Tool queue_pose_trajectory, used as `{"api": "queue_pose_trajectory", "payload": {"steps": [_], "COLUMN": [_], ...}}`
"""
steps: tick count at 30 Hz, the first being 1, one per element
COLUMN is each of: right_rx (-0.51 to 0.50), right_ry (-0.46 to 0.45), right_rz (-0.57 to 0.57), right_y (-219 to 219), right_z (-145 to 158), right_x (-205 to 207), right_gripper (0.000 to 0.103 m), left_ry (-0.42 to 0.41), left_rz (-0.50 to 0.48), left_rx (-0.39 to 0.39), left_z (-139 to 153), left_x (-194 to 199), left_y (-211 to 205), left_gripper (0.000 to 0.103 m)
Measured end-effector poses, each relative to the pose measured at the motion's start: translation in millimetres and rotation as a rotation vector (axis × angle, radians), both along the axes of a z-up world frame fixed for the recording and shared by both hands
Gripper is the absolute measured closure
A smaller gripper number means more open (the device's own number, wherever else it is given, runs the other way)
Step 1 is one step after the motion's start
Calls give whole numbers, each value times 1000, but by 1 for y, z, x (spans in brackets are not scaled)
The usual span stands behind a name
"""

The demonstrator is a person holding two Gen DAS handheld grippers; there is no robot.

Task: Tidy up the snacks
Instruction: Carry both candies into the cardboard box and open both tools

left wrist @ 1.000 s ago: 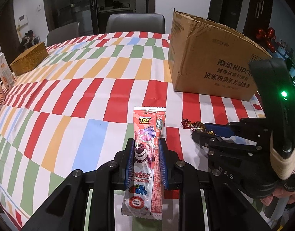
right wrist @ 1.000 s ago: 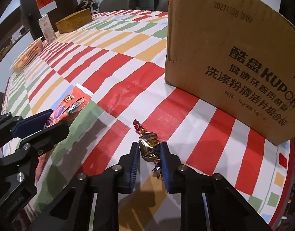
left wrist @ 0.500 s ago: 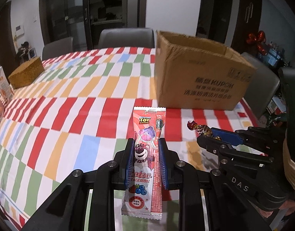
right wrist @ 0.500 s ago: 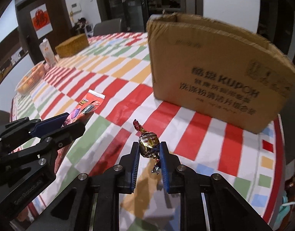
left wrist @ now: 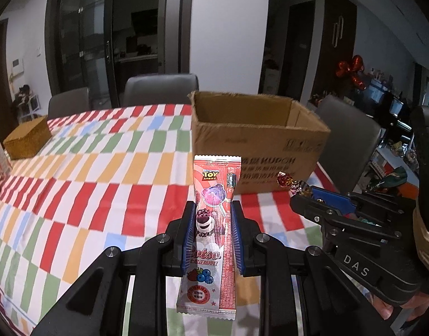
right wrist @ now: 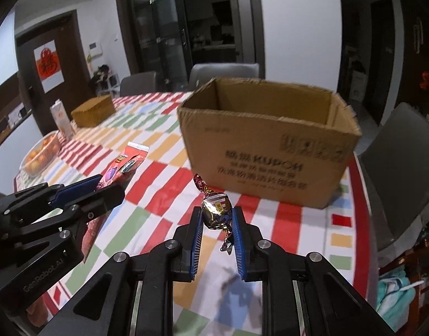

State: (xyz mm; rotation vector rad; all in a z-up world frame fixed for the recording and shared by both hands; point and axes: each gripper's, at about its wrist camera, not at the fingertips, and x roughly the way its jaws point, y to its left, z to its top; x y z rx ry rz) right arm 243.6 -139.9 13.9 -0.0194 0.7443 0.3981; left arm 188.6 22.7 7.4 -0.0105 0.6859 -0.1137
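My left gripper (left wrist: 212, 210) is shut on a long red lollipop packet (left wrist: 211, 229) with a cartoon bear, held up off the table. My right gripper (right wrist: 216, 215) is shut on a gold-wrapped candy (right wrist: 216, 210) with twisted red foil ends. Both hang above the striped tablecloth, short of an open cardboard box (left wrist: 256, 140) (right wrist: 270, 145) that stands ahead with its top open. In the left wrist view the right gripper (left wrist: 304, 196) with the candy (left wrist: 294, 184) is at the right. In the right wrist view the left gripper (right wrist: 102, 190) with the packet (right wrist: 125, 165) is at the left.
The table (left wrist: 88, 168) has a red, orange, green and blue checked cloth. A woven brown box (left wrist: 27, 140) (right wrist: 94, 110) sits at the far left, with a carton (right wrist: 62, 120) and a bowl of oranges (right wrist: 41, 154) near it. Grey chairs (left wrist: 161, 89) (right wrist: 402, 173) stand around the table.
Both grippers have risen from the tabletop with their snacks still gripped. The view has tilted up, so the box's open top and inside walls now show.
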Motion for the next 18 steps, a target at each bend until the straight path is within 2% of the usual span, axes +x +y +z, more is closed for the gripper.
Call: {"api": "queue_pose_trajectory", "payload": {"steps": [11, 18], "right_rx": [35, 44], "right_ry": [-102, -135], "right_rz": [-71, -88], "right_y": [-26, -34], "right_z": [40, 58], "right_x": [2, 15], "right_gripper": [81, 81], "left_ry": [-67, -93], "left_rz": [-45, -67], "left_rx": [-9, -7], "left_z": [33, 53], "left_x": [13, 31], "left_y": [-18, -24], "left_gripper": [78, 78]}}
